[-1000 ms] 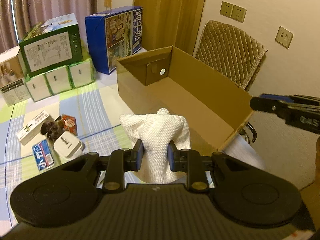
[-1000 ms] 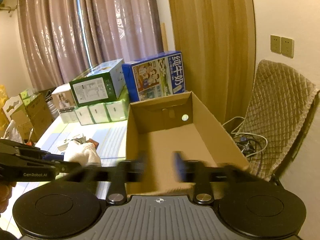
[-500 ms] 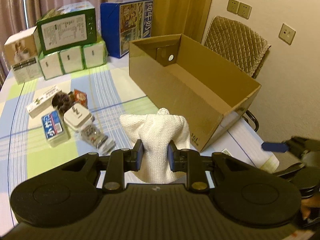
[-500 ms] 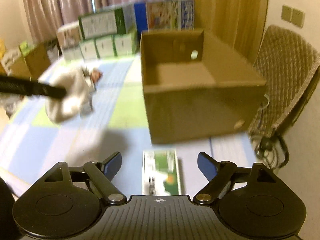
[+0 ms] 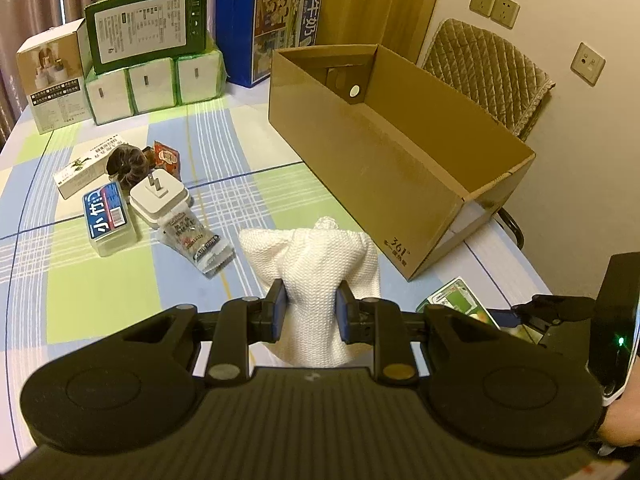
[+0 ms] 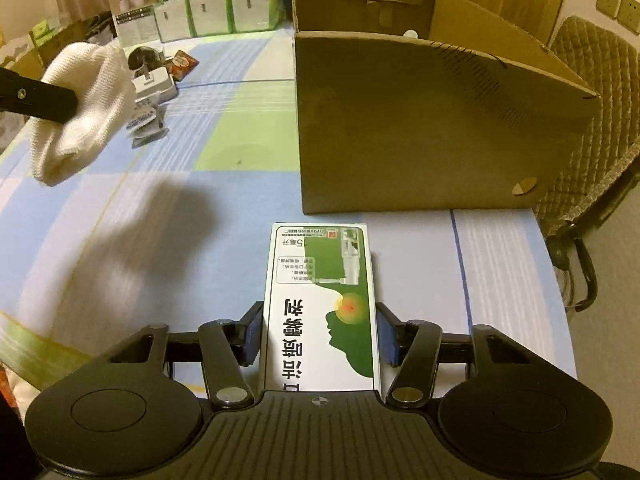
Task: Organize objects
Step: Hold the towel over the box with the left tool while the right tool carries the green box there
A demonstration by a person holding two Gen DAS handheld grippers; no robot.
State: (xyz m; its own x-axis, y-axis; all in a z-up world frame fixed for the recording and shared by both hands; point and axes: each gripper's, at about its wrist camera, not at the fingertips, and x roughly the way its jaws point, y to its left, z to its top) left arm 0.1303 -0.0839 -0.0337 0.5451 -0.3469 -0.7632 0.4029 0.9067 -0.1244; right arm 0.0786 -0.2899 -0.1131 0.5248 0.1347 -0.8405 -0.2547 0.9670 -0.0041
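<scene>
Straddling the green carton [image 6: 320, 308], the right fingers [image 6: 254, 332] have been lowered from the box [image 6: 432, 120], not yet clamped; the cloth [image 5: 316, 280] stays pinched by the left gripper [image 5: 310, 312] above the tabletop [image 5: 120, 280], so both await boxing.

A cardboard box [image 5: 400, 152] sits along the table's [image 5: 120, 288] right edge; small packets [image 5: 152, 196] cluster left; cartons [image 5: 152, 52] line the far edge.
</scene>
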